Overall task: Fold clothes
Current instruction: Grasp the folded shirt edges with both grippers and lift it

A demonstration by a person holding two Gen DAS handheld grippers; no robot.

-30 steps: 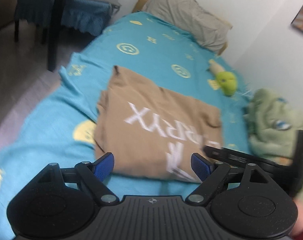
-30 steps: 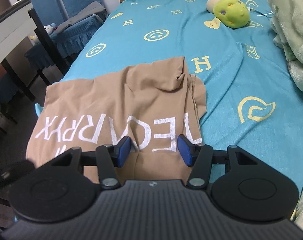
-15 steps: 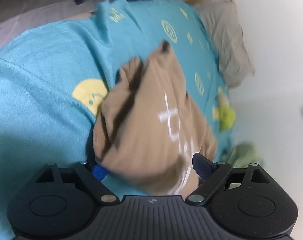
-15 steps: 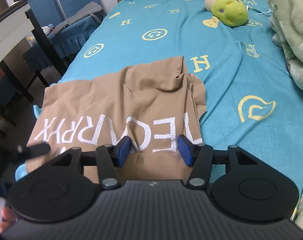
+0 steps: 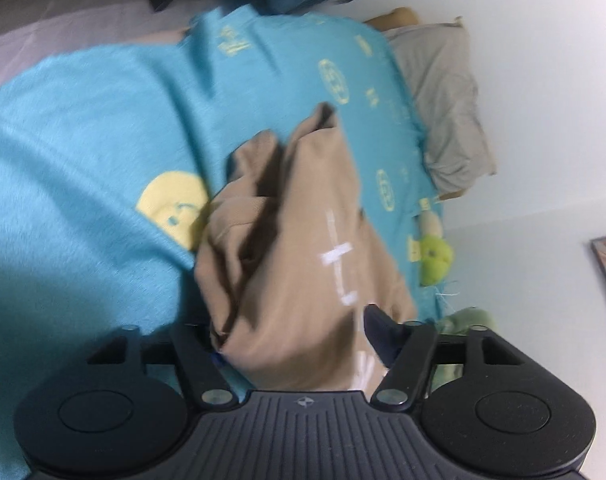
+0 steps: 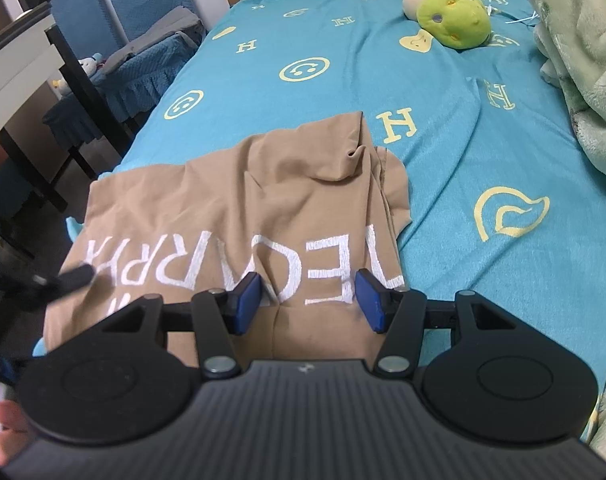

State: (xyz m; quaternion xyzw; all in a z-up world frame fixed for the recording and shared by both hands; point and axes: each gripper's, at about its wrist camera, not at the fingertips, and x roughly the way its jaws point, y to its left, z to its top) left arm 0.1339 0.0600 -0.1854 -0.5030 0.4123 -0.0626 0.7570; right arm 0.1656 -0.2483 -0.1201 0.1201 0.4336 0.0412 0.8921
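Garment first: the tan shirt (image 6: 239, 216) with white lettering lies partly folded on the turquoise bedspread (image 6: 443, 128), at its near end. Left gripper (image 5: 293, 344) is closing, with the shirt's near edge bunched between its jaws. Right gripper (image 6: 309, 300) hovers over the shirt's lettering, jaws apart, pinching nothing. Beyond the shirt sits a green plush toy (image 6: 453, 20); a pale green blanket (image 6: 583, 72) lies to its right.

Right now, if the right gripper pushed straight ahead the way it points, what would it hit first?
Most likely the tan shirt: the right gripper points down at its lettered part, which lies between the blue fingers. Whether they already touch the cloth is hard to tell. The bedspread lies beyond.
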